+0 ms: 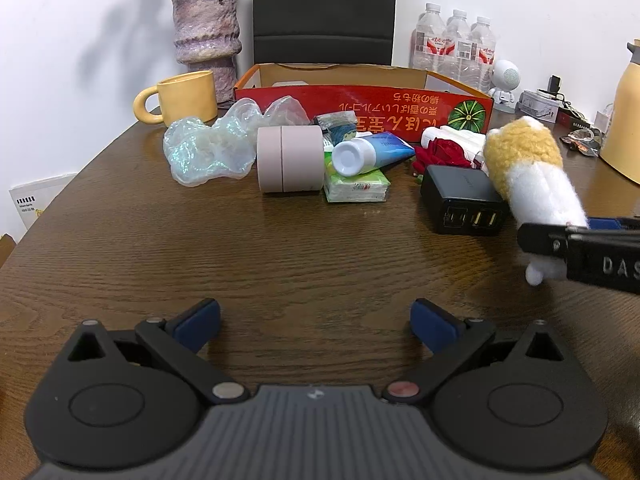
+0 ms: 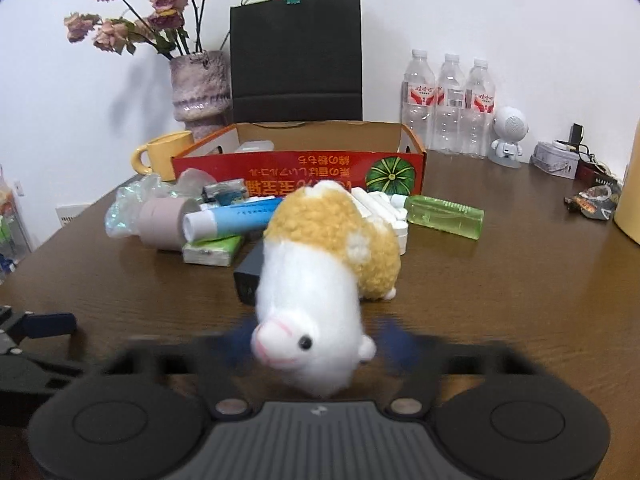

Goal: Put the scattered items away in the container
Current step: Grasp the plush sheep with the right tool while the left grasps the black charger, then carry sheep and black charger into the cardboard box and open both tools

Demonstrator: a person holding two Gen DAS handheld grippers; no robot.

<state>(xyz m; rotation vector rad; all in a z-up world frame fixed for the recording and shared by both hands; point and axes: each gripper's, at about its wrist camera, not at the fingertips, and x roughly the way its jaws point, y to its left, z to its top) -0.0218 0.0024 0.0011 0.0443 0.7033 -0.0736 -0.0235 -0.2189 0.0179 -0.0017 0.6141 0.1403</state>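
A white and tan plush toy lies head-first between the blue pads of my right gripper, which presses on its white head; the pads are blurred. From the left wrist view the plush toy slants up from the right gripper over a black charger. My left gripper hangs open above bare table. The red cardboard box stands behind a heap: a pink cylinder, a blue tube, a tissue pack, iridescent film, a red rose and a green bottle.
A yellow mug and a purple vase stand left of the box, a black bag behind it. Water bottles, a white robot figure and a yellow jug are at the right.
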